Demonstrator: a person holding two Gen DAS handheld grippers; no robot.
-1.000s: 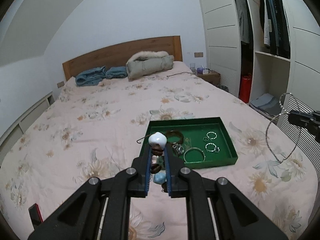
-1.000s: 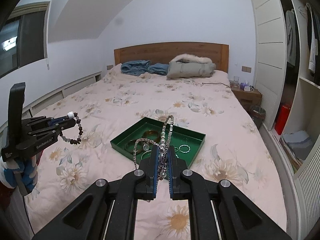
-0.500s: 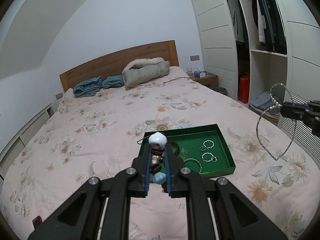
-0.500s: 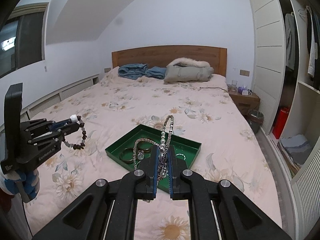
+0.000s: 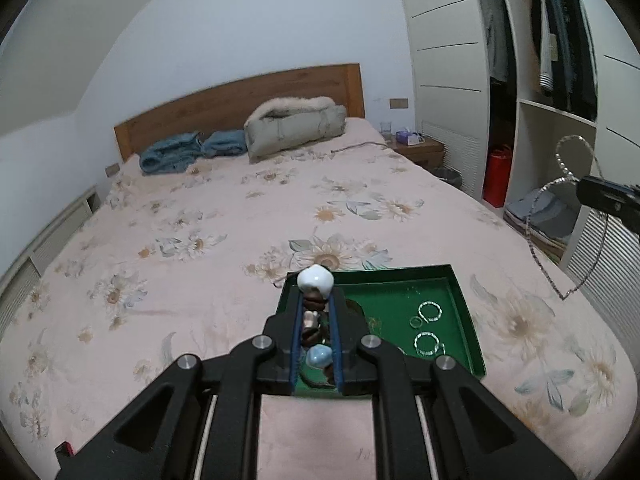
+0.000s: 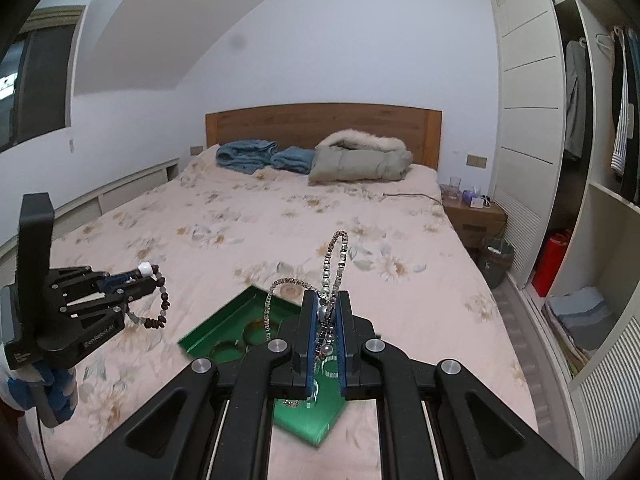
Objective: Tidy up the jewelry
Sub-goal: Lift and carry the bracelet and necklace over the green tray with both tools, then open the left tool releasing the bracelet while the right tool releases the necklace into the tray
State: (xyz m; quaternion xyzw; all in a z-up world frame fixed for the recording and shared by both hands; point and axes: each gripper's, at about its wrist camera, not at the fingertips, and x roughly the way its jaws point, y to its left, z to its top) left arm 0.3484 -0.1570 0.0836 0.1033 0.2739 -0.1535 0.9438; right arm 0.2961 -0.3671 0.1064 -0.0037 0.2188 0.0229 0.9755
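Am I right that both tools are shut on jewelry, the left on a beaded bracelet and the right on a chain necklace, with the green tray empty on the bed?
Not quite: the green tray is not empty. The left wrist view shows several silver rings lying in it. The rest holds: the left tool grips the beaded bracelet, the right tool the chain necklace.

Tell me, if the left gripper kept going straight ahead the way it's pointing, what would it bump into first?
Probably the green tray on the bed: the left gripper, holding a bead bracelet, points at its near-left corner, though depth is unclear.

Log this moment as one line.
left gripper: shut on bead bracelet | right gripper: shut on chain necklace | green tray: on bed
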